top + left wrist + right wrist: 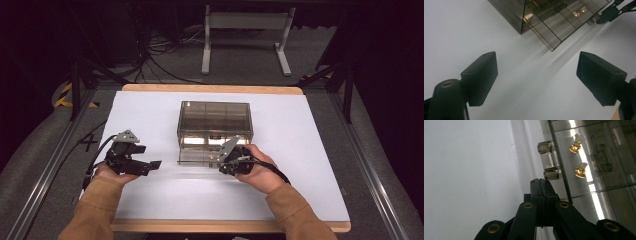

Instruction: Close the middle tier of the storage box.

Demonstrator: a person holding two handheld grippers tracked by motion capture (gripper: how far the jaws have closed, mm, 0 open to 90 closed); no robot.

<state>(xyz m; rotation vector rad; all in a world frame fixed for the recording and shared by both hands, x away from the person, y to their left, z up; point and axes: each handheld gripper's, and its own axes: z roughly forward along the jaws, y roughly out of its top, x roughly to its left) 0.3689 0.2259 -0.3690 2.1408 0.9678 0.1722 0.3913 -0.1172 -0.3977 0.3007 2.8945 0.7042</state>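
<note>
Drawer (200, 156) of the smoked clear box (215, 122) stands pulled out toward the person, near the table (150, 107) centre; its long axis runs 9 to 3 o'clock in the high view. There the right gripper (226, 161) sits at the drawer's front edge, at 6 o'clock from the box, while the left gripper (156, 164) rests on the white surface well apart, at 9 o'clock from the drawer. The right hand is therefore judged the working one. In the left gripper view, the drawer corner (550, 40) lies at 12 to 1 o'clock, beyond the jaws; the left gripper (536, 75) has its jaws standing apart with only bare table between them, holding nothing. The other gripper's tip (607, 15) meets the drawer front at 2 o'clock. In the right gripper view, the right gripper (541, 185) has its jaws pressed flat together with nothing between them, their tip just below the drawer's clear handle (547, 161), which lies at 12 o'clock with its long axis 12 to 6. Whether the tip touches the handle cannot be told. Two small gold pieces (577, 158) lie inside the drawer at 1 o'clock.
</note>
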